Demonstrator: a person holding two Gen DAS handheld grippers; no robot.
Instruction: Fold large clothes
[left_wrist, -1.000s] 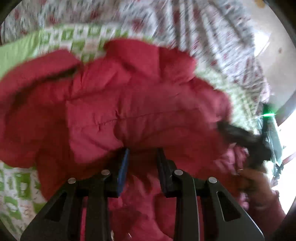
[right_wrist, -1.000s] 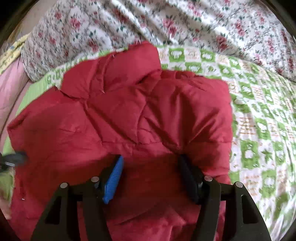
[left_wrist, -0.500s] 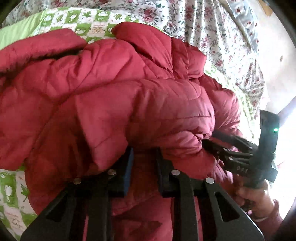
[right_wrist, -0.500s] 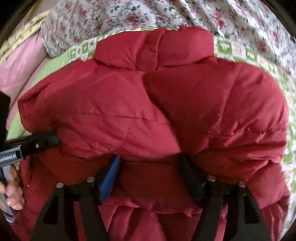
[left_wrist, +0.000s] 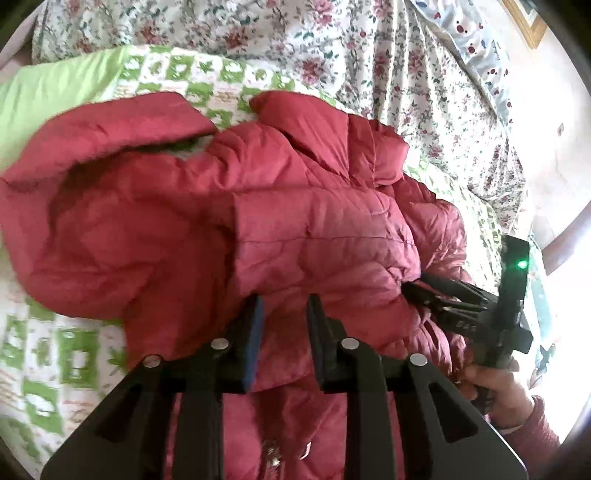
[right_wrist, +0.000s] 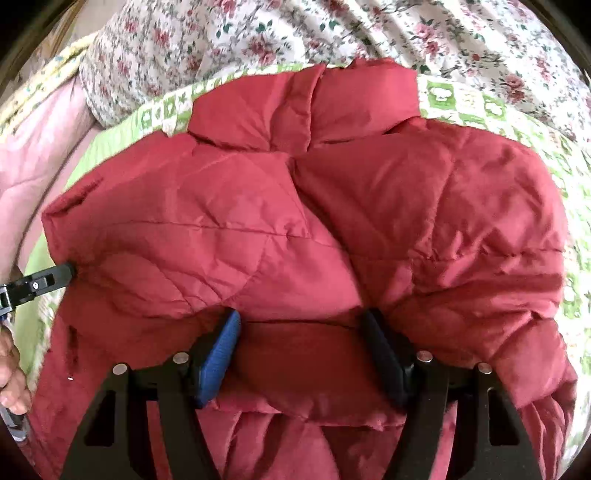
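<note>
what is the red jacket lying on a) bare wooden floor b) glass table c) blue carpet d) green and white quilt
d, the jacket rests on a green and white patterned quilt that shows around its edges in both wrist views.

The jacket's (right_wrist: 295, 229) folded half has dropped lower.

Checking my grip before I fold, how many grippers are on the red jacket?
2. The left gripper pinches the red jacket at its near edge; the right gripper straddles the near edge further right, jaws wider apart.
</note>
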